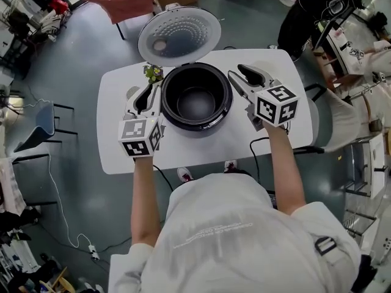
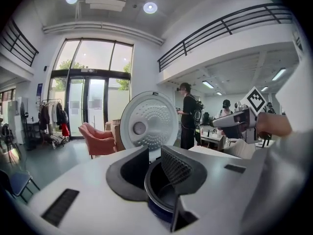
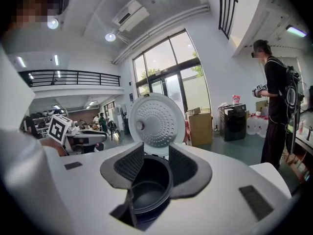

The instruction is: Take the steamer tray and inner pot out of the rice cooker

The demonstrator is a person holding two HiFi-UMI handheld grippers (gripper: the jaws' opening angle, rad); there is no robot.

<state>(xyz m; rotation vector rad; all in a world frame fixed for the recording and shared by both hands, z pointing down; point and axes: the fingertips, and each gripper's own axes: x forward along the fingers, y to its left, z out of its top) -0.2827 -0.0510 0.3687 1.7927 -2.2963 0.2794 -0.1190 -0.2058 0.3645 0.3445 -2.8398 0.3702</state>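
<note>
Where the grey floor [image 1: 79, 54] opens around it, the white tabletop [image 1: 119, 154] shows rounded corners and bare surface left, right and in front of the rice cooker [image 1: 197, 126], which sits toward the far edge. Its lid [image 1: 179, 36] stands open at that edge. The dark inner pot [image 1: 195, 99] sits inside the cooker. The left tongs [image 1: 145, 93] hover just beside the cooker's left rim and the right tongs [image 1: 247, 75] just beside its right rim, so the pot lies between them. Both are spread, pads pressing nothing; each gripper view frames the pot's rim in the gap. A small plant [image 1: 153, 73] sits near the left tongs' tips.
</note>
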